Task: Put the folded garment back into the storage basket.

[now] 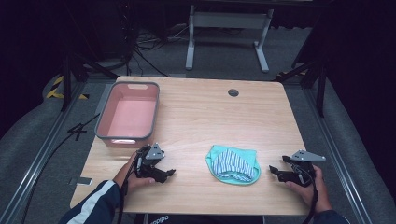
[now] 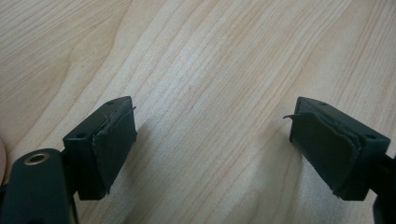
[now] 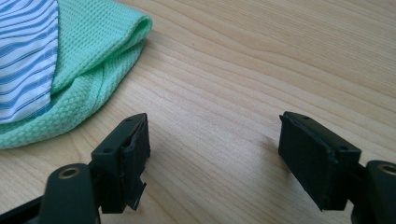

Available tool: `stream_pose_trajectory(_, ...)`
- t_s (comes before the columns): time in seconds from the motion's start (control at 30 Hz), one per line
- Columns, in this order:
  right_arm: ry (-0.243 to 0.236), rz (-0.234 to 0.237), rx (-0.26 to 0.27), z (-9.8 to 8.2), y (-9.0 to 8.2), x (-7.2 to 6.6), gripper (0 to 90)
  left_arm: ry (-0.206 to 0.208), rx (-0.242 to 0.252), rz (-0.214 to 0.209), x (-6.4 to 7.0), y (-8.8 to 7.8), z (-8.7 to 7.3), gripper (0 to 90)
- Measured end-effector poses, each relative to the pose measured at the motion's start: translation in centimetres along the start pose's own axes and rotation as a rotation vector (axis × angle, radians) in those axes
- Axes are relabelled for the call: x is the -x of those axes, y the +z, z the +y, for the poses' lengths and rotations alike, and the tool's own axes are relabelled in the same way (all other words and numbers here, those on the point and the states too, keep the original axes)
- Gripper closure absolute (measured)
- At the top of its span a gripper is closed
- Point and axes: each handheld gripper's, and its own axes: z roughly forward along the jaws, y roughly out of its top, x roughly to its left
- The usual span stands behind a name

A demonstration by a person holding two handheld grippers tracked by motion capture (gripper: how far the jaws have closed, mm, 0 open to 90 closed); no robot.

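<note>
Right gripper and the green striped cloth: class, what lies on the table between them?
Nothing but bare wood. In the high view the right gripper sits apart from the cloth; the right gripper view shows plain table between its open jaws and the cloth's edge.

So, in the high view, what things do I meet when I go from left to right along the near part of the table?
Left gripper, open → green cloth with a blue-striped patch → right gripper, open.
</note>
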Motion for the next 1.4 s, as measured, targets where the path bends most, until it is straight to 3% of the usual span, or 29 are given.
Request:
stream_pose_trajectory(0.3, 0.014, -0.02, -0.001, 0.1, 0.1, -0.1, 25.4, 0.003, -0.002, 0.002, 0.0, -0.1, 0.0, 15.3)
stream_pose_trajectory(0.5, 0.033, -0.026, -0.02, 0.2, 0.0, -0.1, 22.5, 0.003, -0.052, -0.001, 0.2, -0.1, 0.9, 20.0)
stream_pose_trajectory(0.6, 0.037, -0.02, -0.043, 0.4, -0.1, -0.2, 21.4, 0.012, -0.022, -0.017, 0.4, -0.3, 1.7, 22.9)
stream_pose_trajectory(0.7, 0.046, 0.02, -0.039, 0.9, -0.2, -0.5, 24.6, 0.015, 0.029, -0.019, 0.5, -0.6, 3.3, 24.5)
stream_pose_trajectory(0.83, 0.03, 0.04, -0.024, 1.8, -0.3, -1.2, 28.1, 0.004, 0.056, -0.026, 0.5, -0.4, 4.8, 27.8)
stream_pose_trajectory(0.9, 0.008, 0.053, -0.024, 2.7, -0.2, -2.1, 32.5, 0.021, 0.056, -0.026, 0.8, 0.7, 6.6, 28.7)
stream_pose_trajectory(1.1, -0.009, 0.072, -0.033, 4.0, 0.4, -3.5, 35.4, 0.027, 0.043, -0.059, 1.2, 3.2, 9.1, 28.8)
stream_pose_trajectory(1.17, -0.019, 0.072, -0.043, 4.4, 0.8, -3.9, 35.9, 0.05, 0.044, -0.055, 1.6, 4.3, 10.0, 29.6)
stream_pose_trajectory(1.4, -0.021, 0.047, -0.085, 5.5, 2.6, -5.2, 36.8, 0.038, 0.004, -0.102, 2.7, 7.9, 11.6, 29.7)
